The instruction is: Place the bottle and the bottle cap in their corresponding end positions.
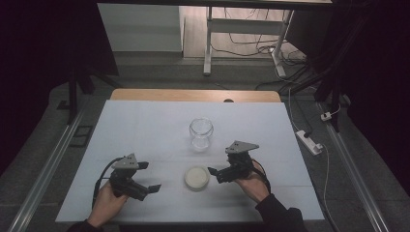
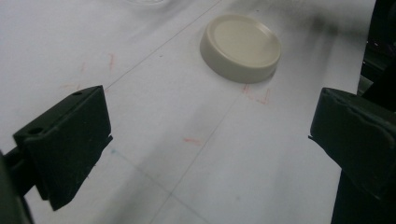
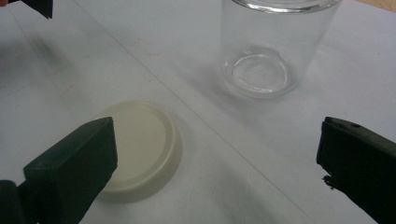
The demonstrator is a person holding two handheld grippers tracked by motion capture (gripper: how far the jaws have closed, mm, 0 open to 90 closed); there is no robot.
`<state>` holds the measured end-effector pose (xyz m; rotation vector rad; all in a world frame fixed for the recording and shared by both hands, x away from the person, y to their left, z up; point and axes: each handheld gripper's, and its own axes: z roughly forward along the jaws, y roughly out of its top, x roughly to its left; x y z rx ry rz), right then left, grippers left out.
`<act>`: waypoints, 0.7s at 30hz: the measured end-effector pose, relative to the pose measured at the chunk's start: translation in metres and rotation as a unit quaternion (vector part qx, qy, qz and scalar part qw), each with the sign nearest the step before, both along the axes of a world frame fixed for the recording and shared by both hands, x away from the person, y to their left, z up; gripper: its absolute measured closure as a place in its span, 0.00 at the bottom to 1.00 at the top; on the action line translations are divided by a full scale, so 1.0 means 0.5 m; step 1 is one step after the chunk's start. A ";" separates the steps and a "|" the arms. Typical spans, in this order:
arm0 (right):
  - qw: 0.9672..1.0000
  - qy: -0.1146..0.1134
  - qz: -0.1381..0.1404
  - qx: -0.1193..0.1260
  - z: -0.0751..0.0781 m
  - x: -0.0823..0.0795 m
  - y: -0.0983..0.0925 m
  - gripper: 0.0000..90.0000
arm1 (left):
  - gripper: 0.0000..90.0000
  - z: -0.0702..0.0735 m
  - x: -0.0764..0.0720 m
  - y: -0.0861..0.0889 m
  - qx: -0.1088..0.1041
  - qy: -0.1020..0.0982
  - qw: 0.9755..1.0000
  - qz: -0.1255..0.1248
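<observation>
An empty clear glass jar stands upright near the middle of the white table sheet. Its round cream lid lies flat on the sheet, nearer the person than the jar. My left gripper hovers open to the left of the lid, with nothing between its jaws. On the lid's right, my right gripper is open and empty too; its left jaw overlaps the lid's edge in its own view, and touching cannot be told.
A wooden table edge shows beyond the sheet. A white power strip with a cable lies on the floor to the right. Metal rails run along both sides. Desk legs and cables stand far behind.
</observation>
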<state>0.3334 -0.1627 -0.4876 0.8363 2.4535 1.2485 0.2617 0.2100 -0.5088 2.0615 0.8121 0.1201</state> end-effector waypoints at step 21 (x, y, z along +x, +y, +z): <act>0.998 -0.008 -0.061 0.001 0.007 -0.075 -0.120 0.00 | 0.00 -0.005 -0.072 0.088 0.011 -0.004 0.997 0.075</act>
